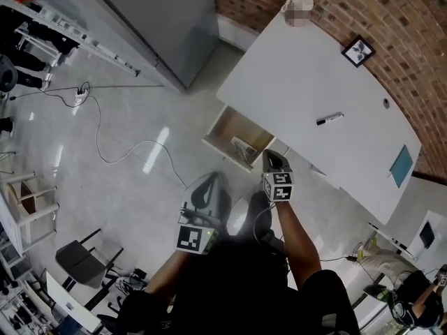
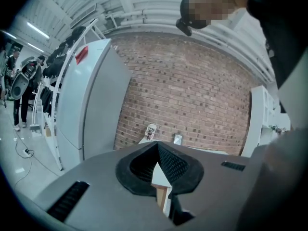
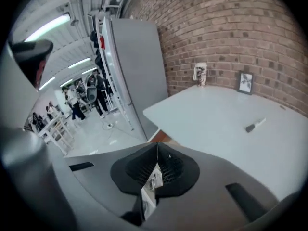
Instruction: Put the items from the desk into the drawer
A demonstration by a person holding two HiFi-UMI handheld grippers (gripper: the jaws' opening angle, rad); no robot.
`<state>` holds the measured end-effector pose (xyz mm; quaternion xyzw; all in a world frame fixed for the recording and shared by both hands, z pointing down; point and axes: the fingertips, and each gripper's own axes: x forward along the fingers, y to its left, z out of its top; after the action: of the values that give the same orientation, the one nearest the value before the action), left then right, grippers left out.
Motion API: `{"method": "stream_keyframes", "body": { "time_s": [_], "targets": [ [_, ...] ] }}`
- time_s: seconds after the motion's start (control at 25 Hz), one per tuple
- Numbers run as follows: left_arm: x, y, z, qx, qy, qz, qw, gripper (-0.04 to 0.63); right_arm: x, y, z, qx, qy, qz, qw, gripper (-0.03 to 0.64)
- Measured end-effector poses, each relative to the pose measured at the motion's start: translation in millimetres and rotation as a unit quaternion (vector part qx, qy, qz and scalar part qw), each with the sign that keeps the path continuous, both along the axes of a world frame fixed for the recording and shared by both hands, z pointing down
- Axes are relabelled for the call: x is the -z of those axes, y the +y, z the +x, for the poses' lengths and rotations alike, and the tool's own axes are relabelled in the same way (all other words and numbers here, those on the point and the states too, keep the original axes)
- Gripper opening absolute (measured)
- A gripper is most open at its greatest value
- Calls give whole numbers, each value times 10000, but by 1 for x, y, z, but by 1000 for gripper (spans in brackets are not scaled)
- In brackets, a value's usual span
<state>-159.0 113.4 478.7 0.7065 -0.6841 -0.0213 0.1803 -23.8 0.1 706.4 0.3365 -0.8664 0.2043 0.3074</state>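
Closest to the lens, the black ribbed fingers of the left gripper (image 2: pixel 158 148) are pressed together with nothing between them. Only a sliver of white and wood edge shows through the gap lower down, too cropped to identify. Those of the right gripper (image 3: pixel 157 149) are likewise closed and empty. In the head view this gripper overlaps the right corner of the open wooden drawer (image 1: pixel 227 128), just beside the near edge of the white table (image 1: pixel 293 82). Something pale lies in the drawer, partly covered by the gripper and too small to name.

4 things remain on the table, well apart from each other:
- a black-and-white marker pen (image 1: pixel 330 118), lying near the middle
- a small black-framed picture (image 1: pixel 358 51), upright by the brick wall (image 1: pixel 391 19)
- a patterned paper cup (image 3: pixel 200 74), covered by a mosaic patch in the head view
- a teal flat card (image 1: pixel 401 165), near the right-hand edge

Both marker cubes block the hands behind them from sight.
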Motion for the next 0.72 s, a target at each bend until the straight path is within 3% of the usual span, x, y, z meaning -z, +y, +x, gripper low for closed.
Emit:
{"method": "stream_keyframes", "body": {
  "time_s": [0.4,0.72],
  "targets": [
    [47,-37,49,-509,-48,406,9979,-6,185,-35,74,-839,-1042,862,9873,0],
    [71,-69,96,-841,-149,618,9944,-6,248,-38,163,-1461,-1247,1399,9714,0]
  ]
}}
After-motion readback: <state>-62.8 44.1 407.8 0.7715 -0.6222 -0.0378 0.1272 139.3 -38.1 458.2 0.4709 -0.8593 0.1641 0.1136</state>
